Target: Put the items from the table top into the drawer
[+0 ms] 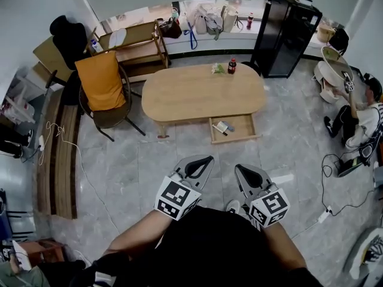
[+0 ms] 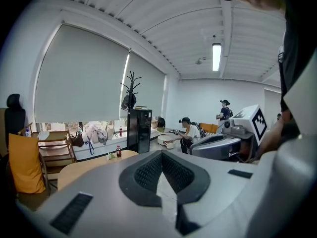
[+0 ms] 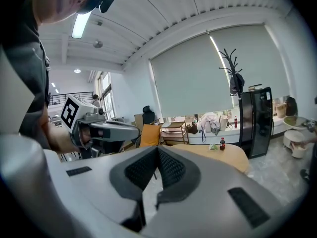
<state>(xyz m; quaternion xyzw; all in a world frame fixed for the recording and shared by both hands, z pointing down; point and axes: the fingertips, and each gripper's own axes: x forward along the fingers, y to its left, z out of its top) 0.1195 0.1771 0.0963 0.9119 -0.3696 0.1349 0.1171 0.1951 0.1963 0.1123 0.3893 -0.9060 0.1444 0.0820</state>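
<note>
A cola bottle [image 1: 231, 66] and a small green-and-white item [image 1: 218, 69] stand at the far edge of the oval wooden table [image 1: 191, 94]. Under the table's near right side the drawer [image 1: 242, 137] is pulled out, with a couple of small items [image 1: 222, 127] inside. My left gripper [image 1: 205, 158] and right gripper [image 1: 241, 167] are held side by side well short of the table, over the floor, both shut and empty. The bottle [image 2: 118, 151] shows far off in the left gripper view, and the bottle [image 3: 222, 144] likewise in the right gripper view.
A chair with an orange cushion [image 1: 102, 82] stands at the table's left end, a wooden shelf [image 1: 136, 45] behind it. A black cabinet [image 1: 285, 34] is at the back right. A person [image 1: 359, 118] sits on the floor at right among cables. A long wooden bench [image 1: 57, 154] lies along the left.
</note>
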